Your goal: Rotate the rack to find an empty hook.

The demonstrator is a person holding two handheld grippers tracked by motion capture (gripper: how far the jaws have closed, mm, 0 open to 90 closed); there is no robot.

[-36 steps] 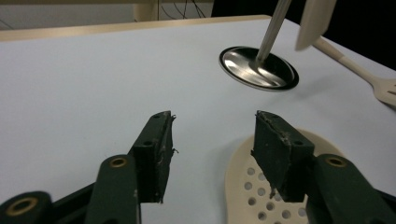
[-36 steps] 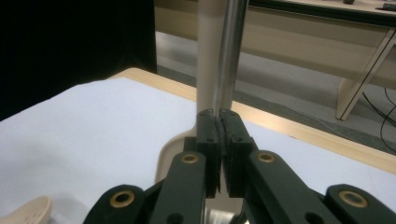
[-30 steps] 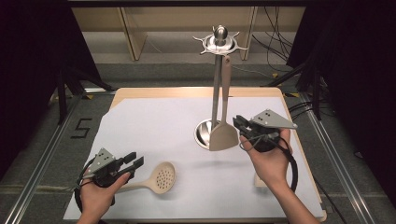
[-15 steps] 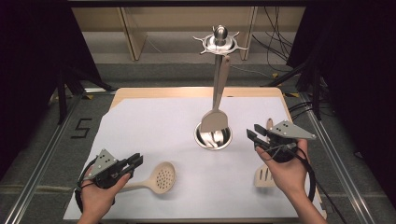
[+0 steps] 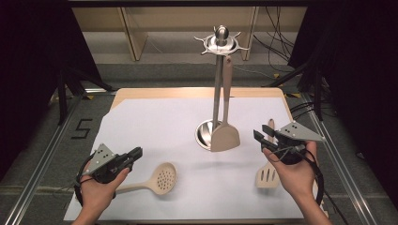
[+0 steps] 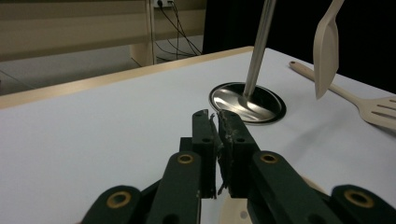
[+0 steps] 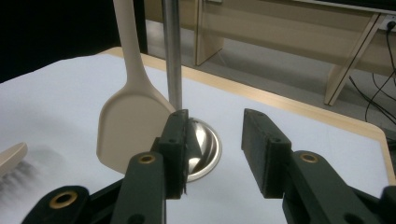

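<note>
1. High view: the solid spatula (image 5: 225, 135) hangs from a hook at the top of the rack (image 5: 217, 75), its blade low beside the rack's round base. A second ago the right tool (image 5: 261, 137) was up against that blade; it has since drawn back to the right and now hovers with jaws apart and nothing between them. I take it the hanging of this spatula is done.
2. Also in the high view: the slotted spatula (image 5: 267, 174) lies flat on the white tabletop (image 5: 155, 126), its handle running under the right tool and its blade beside the right hand. It looks the likeliest next thing to go on the rack.
3. Also in the high view: the left tool (image 5: 136, 153) rests low at the near left, with the round skimmer (image 5: 162, 178) lying just beside it, handle towards the left hand. Neither has shifted over the last second.
4. Left gripper view: the left tool (image 6: 219, 122) has its jaws pressed together with nothing gripped. Ahead stand the rack's pole and shiny base (image 6: 247, 101); the hung spatula (image 6: 326, 49) dangles clear of the tabletop, and the slotted spatula (image 6: 364, 102) lies behind it.
5. Right gripper view: the right tool (image 7: 215, 122) has a wide empty gap. The hung spatula (image 7: 130, 126) is just beyond its left jaw, apart from it, with the pole (image 7: 172, 51) behind.
</note>
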